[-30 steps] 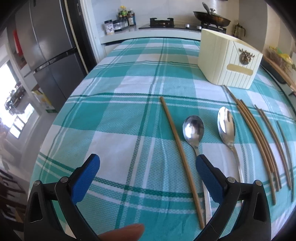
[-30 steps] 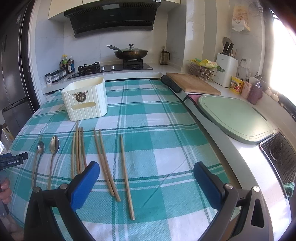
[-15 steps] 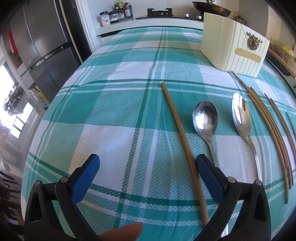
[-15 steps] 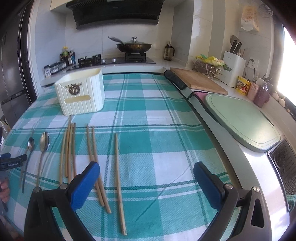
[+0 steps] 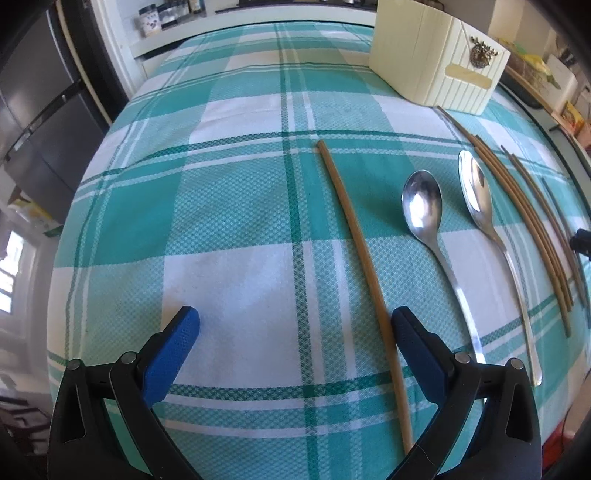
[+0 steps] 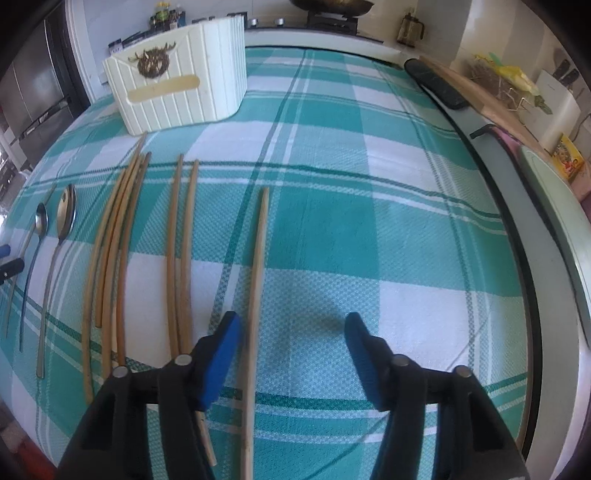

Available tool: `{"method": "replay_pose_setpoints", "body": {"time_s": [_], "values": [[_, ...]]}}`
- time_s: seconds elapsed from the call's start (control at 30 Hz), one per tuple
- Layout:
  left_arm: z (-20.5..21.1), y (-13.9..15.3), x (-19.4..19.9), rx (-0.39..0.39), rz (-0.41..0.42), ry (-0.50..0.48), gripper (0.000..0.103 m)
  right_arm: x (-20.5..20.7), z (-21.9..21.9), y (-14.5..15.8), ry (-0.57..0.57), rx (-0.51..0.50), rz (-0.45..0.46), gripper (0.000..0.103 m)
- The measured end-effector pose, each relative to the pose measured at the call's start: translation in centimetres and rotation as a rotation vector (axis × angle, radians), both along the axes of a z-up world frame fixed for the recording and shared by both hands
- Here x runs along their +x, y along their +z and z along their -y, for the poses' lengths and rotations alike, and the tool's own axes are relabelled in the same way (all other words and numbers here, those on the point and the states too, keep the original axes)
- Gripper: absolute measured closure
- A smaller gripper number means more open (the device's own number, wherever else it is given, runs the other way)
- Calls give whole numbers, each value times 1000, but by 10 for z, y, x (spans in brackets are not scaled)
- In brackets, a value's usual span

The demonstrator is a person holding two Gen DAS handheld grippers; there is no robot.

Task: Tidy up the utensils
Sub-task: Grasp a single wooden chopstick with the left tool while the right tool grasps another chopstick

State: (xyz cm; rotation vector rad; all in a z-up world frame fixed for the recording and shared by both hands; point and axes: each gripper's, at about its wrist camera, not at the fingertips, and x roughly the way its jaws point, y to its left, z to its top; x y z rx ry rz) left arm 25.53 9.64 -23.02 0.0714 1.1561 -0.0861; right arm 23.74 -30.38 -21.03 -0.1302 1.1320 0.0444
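Note:
My left gripper [image 5: 295,325] is open and low over the checked cloth; a single wooden chopstick [image 5: 354,254] runs between its jaws, close to the right finger. Two steel spoons [image 5: 424,214] lie to its right, then several chopsticks [image 5: 524,206]. My right gripper [image 6: 291,328] is open, narrower than before, low over a lone chopstick [image 6: 258,280] that lies between its jaws near the left finger. A pair of chopsticks [image 6: 181,251], a bundle of chopsticks [image 6: 114,251] and the spoons [image 6: 62,221] lie to its left. A cream holder box [image 5: 439,62] [image 6: 177,92] stands behind.
The teal checked tablecloth [image 6: 369,221] covers the counter. A fridge [image 5: 33,110] stands at the left. A cutting board [image 6: 480,96], a green mat [image 6: 561,206] and a stove with a pan [image 6: 332,7] lie beyond the cloth's right and far edges.
Both grippers have moved forward and down toward the cloth. The right gripper's jaws have narrowed around the lone chopstick. The left gripper now straddles its chopstick.

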Motion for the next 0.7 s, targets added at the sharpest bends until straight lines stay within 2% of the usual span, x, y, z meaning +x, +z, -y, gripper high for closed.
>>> {"method": "replay_pose_setpoints", "body": {"time_s": [0.03, 0.13, 0.27, 0.37, 0.47, 0.53, 0.57, 0.6, 0.63, 0.7], "values": [[-3, 0, 3, 4, -16, -3, 0, 0, 1, 1, 7, 6, 8, 51], [-13, 1, 14, 17, -50, 1, 0, 5, 6, 0, 33, -12, -47, 53], [-11, 1, 35, -10, -93, -29, 4, 15, 8, -1, 63, -5, -116, 53], [1, 4, 54, 4, -97, -78, 14, 30, 4, 0, 85, -8, -131, 53], [12, 9, 74, 12, -103, -97, 31, 50, -2, 1, 105, -1, -136, 53], [18, 12, 85, -6, -111, -109, 56, 66, -6, 1, 105, 9, -140, 57], [20, 13, 89, -6, -109, -107, 65, 74, -8, 2, 105, 12, -136, 74], [22, 15, 94, -7, -110, -108, 89, 81, -9, 3, 98, 12, -134, 86], [23, 15, 103, -15, -113, -106, 96, 89, -9, 3, 79, 14, -136, 95], [17, 15, 105, -40, -103, -91, 98, 99, -9, 5, 67, 37, -143, 97]]}}
